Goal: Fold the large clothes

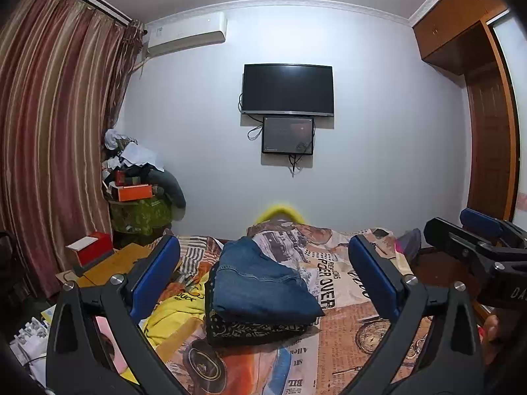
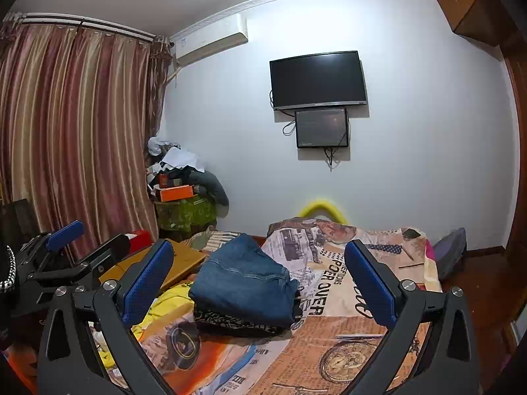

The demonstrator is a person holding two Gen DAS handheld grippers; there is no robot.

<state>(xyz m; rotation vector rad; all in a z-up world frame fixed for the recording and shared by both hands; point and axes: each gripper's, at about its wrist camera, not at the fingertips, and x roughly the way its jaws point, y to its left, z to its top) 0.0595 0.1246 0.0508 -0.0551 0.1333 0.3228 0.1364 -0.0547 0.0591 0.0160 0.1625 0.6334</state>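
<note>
Folded blue jeans [image 1: 260, 283] [image 2: 245, 281] lie on top of a folded dark patterned garment [image 1: 253, 327] [image 2: 237, 324] on the bed. A crumpled yellow garment [image 1: 171, 312] [image 2: 161, 306] lies just left of the stack. My left gripper [image 1: 265, 260] stands open above the bed, held short of the stack, nothing between its blue pads. My right gripper [image 2: 260, 260] is open too, also empty, facing the same stack. Each gripper shows at the edge of the other's view: the right gripper [image 1: 474, 230], the left gripper [image 2: 85, 237].
The bed carries a newspaper-print sheet [image 1: 349, 296] [image 2: 346, 322]. A wooden board [image 1: 112, 263] and a red box [image 1: 90, 247] sit at the left. Cluttered boxes and clothes [image 1: 138, 184] pile in the corner by the curtain [image 1: 49, 131]. A TV [image 1: 286, 89] hangs on the wall.
</note>
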